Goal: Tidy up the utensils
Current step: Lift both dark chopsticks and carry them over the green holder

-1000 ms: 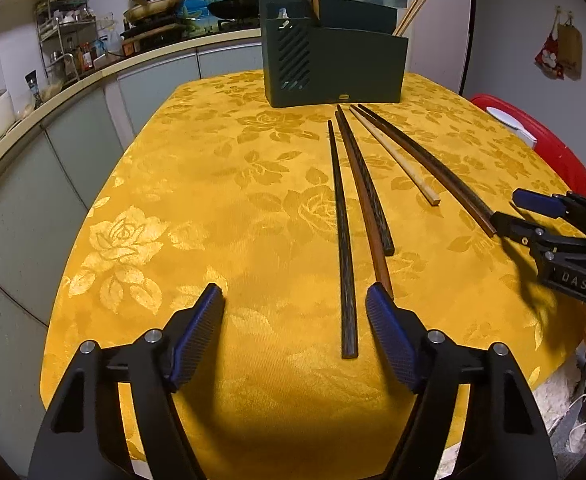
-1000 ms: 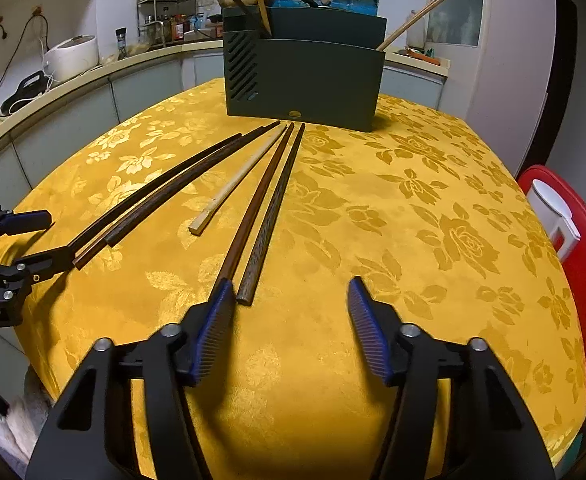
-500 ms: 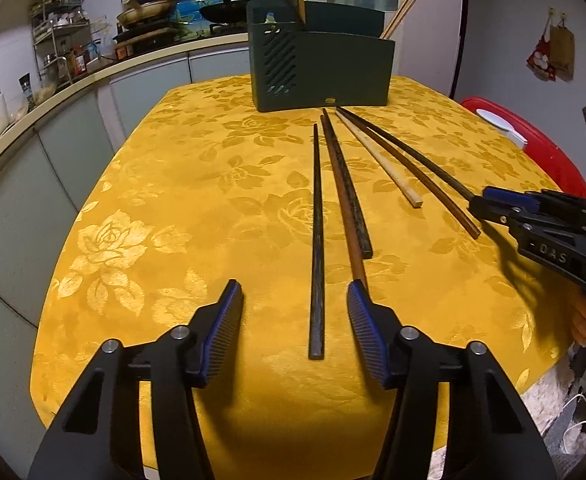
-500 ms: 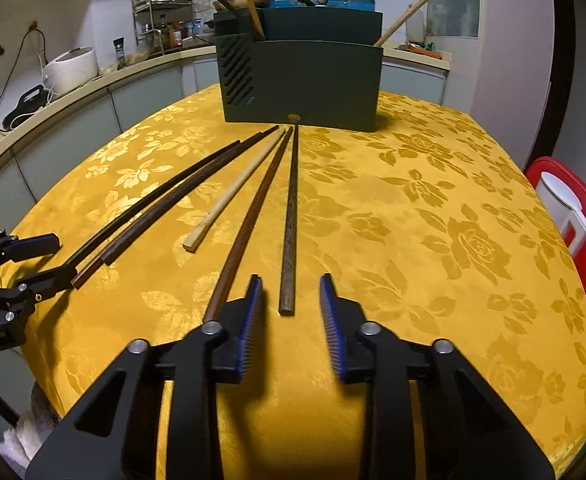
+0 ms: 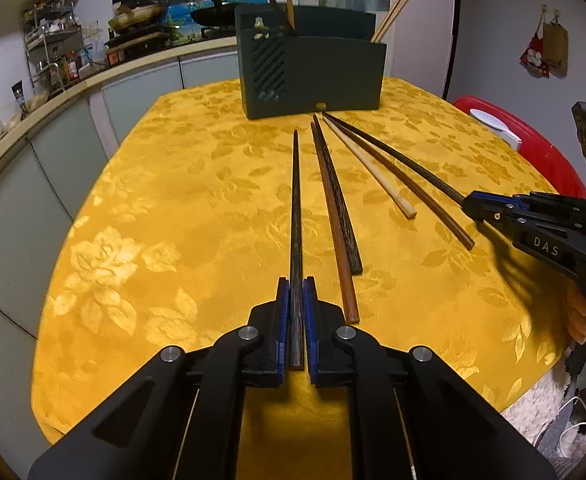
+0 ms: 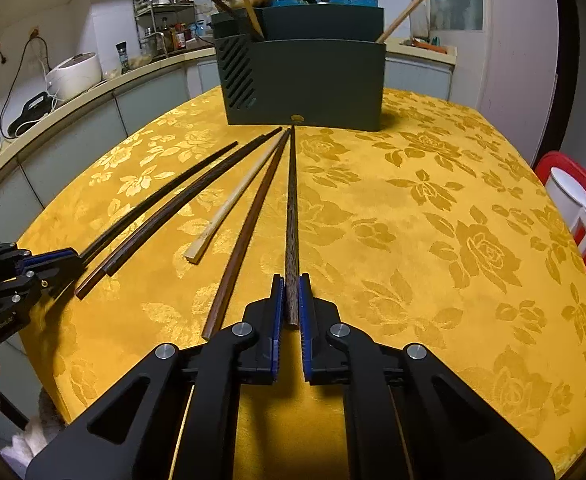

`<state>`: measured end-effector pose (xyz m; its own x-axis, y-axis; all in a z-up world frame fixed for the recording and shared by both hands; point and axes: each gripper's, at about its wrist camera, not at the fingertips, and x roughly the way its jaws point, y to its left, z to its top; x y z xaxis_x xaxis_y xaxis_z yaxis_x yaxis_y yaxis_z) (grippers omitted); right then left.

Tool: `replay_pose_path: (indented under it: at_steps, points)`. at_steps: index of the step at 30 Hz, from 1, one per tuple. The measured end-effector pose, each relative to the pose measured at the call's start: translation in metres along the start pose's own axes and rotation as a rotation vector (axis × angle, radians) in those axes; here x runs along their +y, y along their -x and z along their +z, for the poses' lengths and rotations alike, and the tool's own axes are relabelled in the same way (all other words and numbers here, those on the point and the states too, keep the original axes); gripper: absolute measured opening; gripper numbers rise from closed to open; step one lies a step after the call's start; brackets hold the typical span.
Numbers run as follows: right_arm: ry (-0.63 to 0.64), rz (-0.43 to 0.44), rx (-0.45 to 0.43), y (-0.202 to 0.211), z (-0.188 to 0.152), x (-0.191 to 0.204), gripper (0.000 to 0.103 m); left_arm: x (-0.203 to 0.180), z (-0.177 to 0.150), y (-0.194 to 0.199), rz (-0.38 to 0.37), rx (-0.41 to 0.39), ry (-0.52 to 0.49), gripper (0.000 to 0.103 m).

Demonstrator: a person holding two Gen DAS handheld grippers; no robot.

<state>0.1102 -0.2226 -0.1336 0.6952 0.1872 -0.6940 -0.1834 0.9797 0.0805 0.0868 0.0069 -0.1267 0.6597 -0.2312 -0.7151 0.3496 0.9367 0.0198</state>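
Note:
Several chopsticks lie fanned out on a yellow floral tablecloth (image 5: 173, 208) in front of a dark green utensil holder (image 5: 333, 76) (image 6: 313, 80) that has a few sticks standing in it. My left gripper (image 5: 296, 284) (image 6: 73, 258) is shut on the near end of the leftmost dark chopstick (image 5: 295, 208) (image 6: 161, 196). My right gripper (image 6: 292, 280) (image 5: 469, 204) is shut on the near end of the rightmost dark chopstick (image 6: 292, 208) (image 5: 413, 168). Both held sticks still rest along the cloth. Between them lie a pale chopstick (image 5: 373, 168) (image 6: 233, 204) and brown ones.
A red stool with a white piece (image 5: 533, 148) (image 6: 573, 200) stands beyond the table's right edge. A curved kitchen counter with a rice cooker (image 6: 73, 76) runs along the left. A person's fingers (image 5: 577, 312) show under the right gripper's handle.
Both grippers went from wide open to closed, each sliding sideways until an outer chopstick sat between its pads. The chopsticks stayed on the cloth.

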Motion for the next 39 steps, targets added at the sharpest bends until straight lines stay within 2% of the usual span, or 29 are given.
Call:
replay_pose_path:
  at_steps: [9, 13, 16, 22, 29, 39]
  points:
    - [-0.044, -0.015, -0.116, 0.055, 0.023, -0.026, 0.008, 0.008, 0.033, 0.047, 0.051, -0.136, -0.028, 0.007]
    - [-0.033, -0.017, -0.198, 0.086, 0.043, -0.032, 0.008, 0.005, 0.060, 0.076, 0.068, -0.231, -0.057, 0.007]
    - [-0.024, -0.008, -0.256, 0.106, 0.058, -0.033, 0.008, 0.004, 0.080, 0.091, 0.069, -0.274, -0.066, 0.007]
    - [-0.010, 0.015, -0.328, 0.129, 0.081, -0.030, 0.008, 0.011, 0.116, 0.114, 0.068, -0.366, -0.037, 0.007]
    - [-0.009, 0.042, -0.337, 0.128, 0.102, -0.029, 0.008, 0.013, 0.141, 0.114, 0.053, -0.380, -0.042, 0.007]
    - [-0.033, 0.061, -0.302, 0.119, 0.139, -0.044, 0.008, 0.019, 0.161, 0.105, 0.022, -0.376, -0.042, 0.007]
